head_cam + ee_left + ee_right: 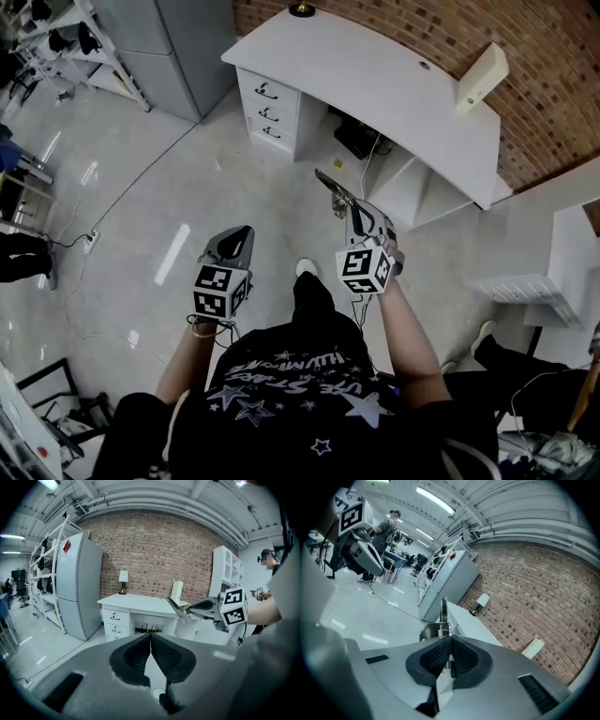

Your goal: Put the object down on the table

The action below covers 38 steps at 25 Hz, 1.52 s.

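- The metal tool (334, 190) is clenched by its tail in the right tongs (450, 641); it could be jolted loose well short of the bench (375, 80).
- The left tongs (151, 639) are clenched on nothing: no backup is offered.

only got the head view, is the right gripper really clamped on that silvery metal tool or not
Observer: Yes. The right gripper view shows the jaws of the right gripper pressed onto the thin silvery metal tool, which pokes out ahead.
Operator: and the left one, holding anything
Observer: No. In the left gripper view the jaws of the left gripper meet tip to tip, with nothing between them.
Operator: what's that dark disc on the desk corner
Observer: A small table lamp with a pale shade, standing on the white desk.
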Motion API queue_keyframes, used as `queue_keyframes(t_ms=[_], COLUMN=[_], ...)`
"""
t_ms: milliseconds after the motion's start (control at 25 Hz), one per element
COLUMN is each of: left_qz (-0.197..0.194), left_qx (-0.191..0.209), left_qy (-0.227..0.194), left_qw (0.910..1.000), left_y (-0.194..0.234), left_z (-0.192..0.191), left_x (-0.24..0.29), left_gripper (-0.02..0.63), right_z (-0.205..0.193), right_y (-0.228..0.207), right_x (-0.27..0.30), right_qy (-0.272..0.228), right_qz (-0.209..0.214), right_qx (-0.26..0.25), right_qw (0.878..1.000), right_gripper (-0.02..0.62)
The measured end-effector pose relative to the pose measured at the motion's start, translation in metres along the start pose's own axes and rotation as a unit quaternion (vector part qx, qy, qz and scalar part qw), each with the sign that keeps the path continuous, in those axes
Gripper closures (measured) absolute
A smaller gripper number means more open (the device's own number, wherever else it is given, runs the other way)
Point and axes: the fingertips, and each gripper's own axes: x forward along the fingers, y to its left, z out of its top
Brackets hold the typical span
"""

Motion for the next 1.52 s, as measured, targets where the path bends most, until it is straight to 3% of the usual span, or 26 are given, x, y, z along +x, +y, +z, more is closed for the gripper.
queue_keyframes(t_ms=[320,560,1120,1520], left_qz=[0.003,0.008,0.000,-0.030], left_qx=[0.006,0.003,0.028,0.044], left_qy=[-0.001,-0.006,-0.013,-0.014], left_qw=[1.0000,0.9999,0.9995,0.9985], left_y=[0.005,0.007,0.026,0.071], left_z=[0.080,0.120,0.167,0.213], left_x=[0.133,0.194,0.269,0.371], left_gripper=[0.584,0.584,0.584,0.584], right_z=[-0.010,-0.027,-0.044,-0.049], right_y=[-0.092,-0.145,-0.204,-0.254], right_x=[0.108,0.158,0.214,0.296], right_qy=[-0.020,-0.015,-0.005,0.024], right_qz=[0.026,0.024,0.005,-0.018], right_qx=[-0.006,0.002,-0.003,-0.017], right_qw=[0.999,1.000,1.000,0.999], right_gripper=[0.581,0.581,0.581,0.581])
